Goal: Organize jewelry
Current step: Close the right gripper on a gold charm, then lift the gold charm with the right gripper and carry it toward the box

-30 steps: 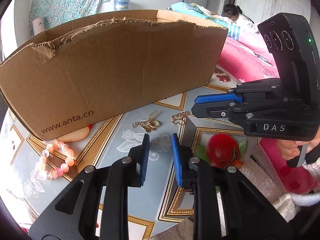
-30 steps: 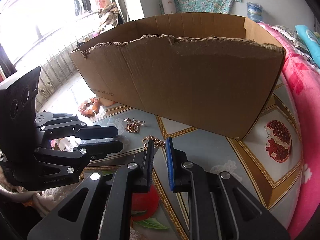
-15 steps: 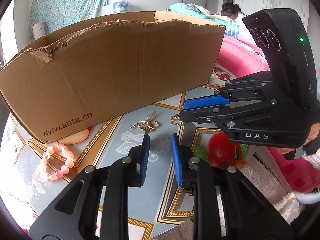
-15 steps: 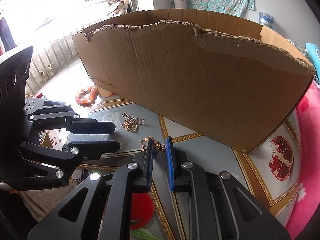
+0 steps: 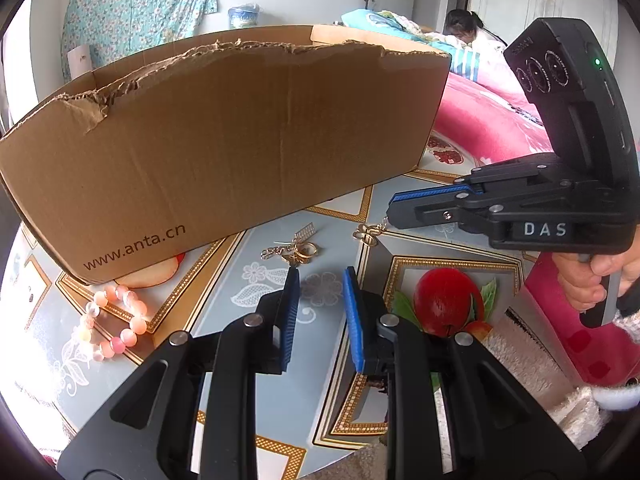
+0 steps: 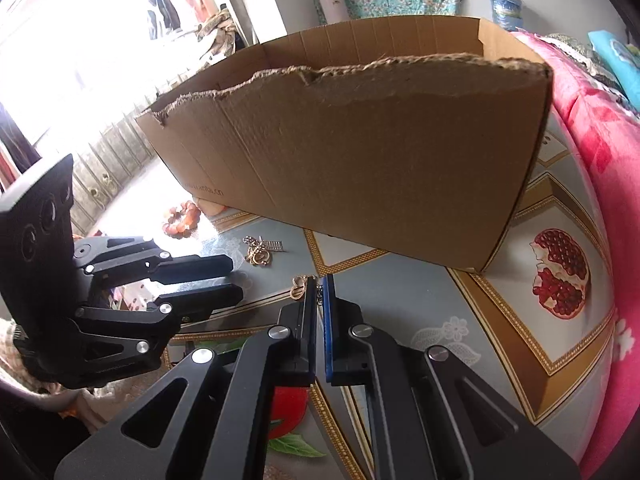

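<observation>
A small gold pendant (image 5: 366, 236) on a thin chain hangs at the tip of my right gripper (image 5: 394, 208). In the right wrist view the jaws of the right gripper (image 6: 318, 280) are closing tight on that chain, with the pendant (image 6: 299, 286) just left of the tips. My left gripper (image 5: 320, 276) stands open over the table, nothing between its fingers. A gold ring-and-charm cluster (image 5: 294, 250) lies just beyond it. A pink bead bracelet (image 5: 112, 320) rests at the left. The open cardboard box (image 5: 240, 140) stands behind them all.
The table (image 5: 256, 380) wears a blue cloth with gold borders and printed fruit. A pink blanket (image 6: 600, 128) lies along its right side. A person (image 5: 464, 32) sits far back. A hand (image 5: 596, 280) holds the right gripper's handle.
The right gripper's jaws have closed on the pendant's chain and it has drawn back to the right, lifting slightly. The left gripper has stayed put.
</observation>
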